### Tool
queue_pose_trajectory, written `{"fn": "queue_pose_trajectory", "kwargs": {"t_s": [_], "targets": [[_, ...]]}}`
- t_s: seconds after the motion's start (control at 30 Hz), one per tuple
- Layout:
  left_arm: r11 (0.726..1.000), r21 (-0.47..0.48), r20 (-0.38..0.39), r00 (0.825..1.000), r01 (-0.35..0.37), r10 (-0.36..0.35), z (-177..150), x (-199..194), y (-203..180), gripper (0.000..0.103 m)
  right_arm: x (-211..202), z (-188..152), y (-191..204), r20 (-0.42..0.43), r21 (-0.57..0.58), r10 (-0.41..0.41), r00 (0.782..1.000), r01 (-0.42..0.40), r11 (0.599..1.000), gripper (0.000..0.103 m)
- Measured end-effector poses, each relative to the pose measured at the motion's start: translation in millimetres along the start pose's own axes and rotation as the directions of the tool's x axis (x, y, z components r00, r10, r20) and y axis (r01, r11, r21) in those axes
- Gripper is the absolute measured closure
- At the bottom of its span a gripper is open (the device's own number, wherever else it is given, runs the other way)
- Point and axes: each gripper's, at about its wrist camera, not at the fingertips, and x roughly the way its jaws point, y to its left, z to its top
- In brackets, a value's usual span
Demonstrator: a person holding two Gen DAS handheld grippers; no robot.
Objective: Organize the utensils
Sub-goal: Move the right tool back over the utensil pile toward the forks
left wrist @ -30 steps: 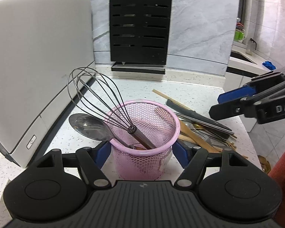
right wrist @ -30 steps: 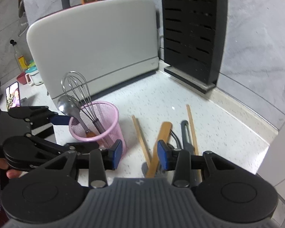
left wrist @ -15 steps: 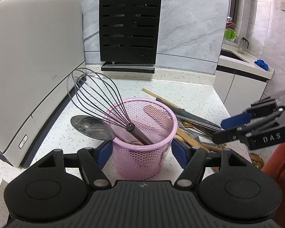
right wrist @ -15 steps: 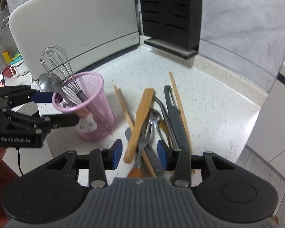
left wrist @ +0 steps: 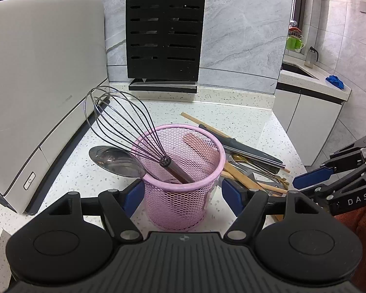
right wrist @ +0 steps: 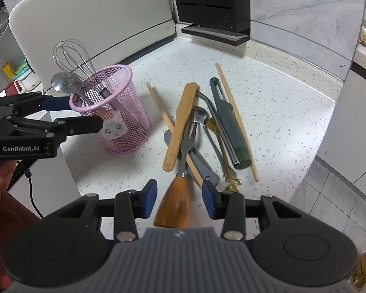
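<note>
A pink mesh basket point(left wrist: 183, 195) point(right wrist: 124, 127) stands on the white counter and holds a wire whisk point(left wrist: 124, 127) and a large metal spoon point(left wrist: 114, 161). My left gripper point(left wrist: 183, 193) point(right wrist: 85, 112) straddles the basket. Its jaws are opening, and a small gap shows at the right pad point(left wrist: 231, 193). To the right of the basket lies a pile of utensils: a wooden spatula point(right wrist: 180, 124), a wooden-handled fork point(right wrist: 175, 202), a grey peeler point(right wrist: 229, 127), chopsticks point(right wrist: 236, 122) and spoons. My right gripper point(right wrist: 179, 199) point(left wrist: 302, 183) is open, low over the fork's handle, with its pads clear of the handle.
A big white appliance point(left wrist: 36, 85) fills the left side, and a black slotted knife block point(left wrist: 163, 34) stands at the back wall. The counter's edge point(right wrist: 317, 146) runs just right of the pile, with tiled floor below. A person's hand point(right wrist: 0, 178) holds the left gripper.
My right gripper has sunk and tipped down over the pile until the fork's wooden handle lies between its jaws. The left jaws have widened slightly around the basket.
</note>
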Motion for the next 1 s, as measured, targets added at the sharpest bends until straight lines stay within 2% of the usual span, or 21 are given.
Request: {"fn": "queue_pose_trajectory", "kwargs": {"t_s": [0.23,0.5,0.57,0.8,1.0], "targets": [[1.000,0.002,0.003,1.000,0.001,-0.001,-1.3,-2.3,-1.0,0.020,11.5,22.3,4.2,-0.048,-0.052,-0.031,0.998,0.029,0.998,0.063],[1.000,0.000,0.004,1.000,0.000,0.000,-2.2,-3.2,-0.2,0.020,31.1,55.0,5.4,-0.065,-0.060,-0.035,0.997,0.031,0.998,0.073],[1.000,-0.002,0.004,1.000,0.003,-0.003,-2.0,-3.3,1.0,0.020,36.1,60.4,2.8,-0.073,-0.043,-0.033,0.997,0.030,0.999,0.074],[1.000,0.005,0.001,1.000,-0.001,0.001,-2.4,-3.4,0.4,0.020,54.1,64.9,-13.3,-0.124,0.035,-0.039,0.991,0.044,0.998,0.086],[1.000,0.006,-0.002,1.000,-0.006,0.006,-1.4,-1.7,0.1,0.020,62.8,66.6,-24.7,-0.143,0.105,0.006,0.990,0.009,0.994,0.083]]}}
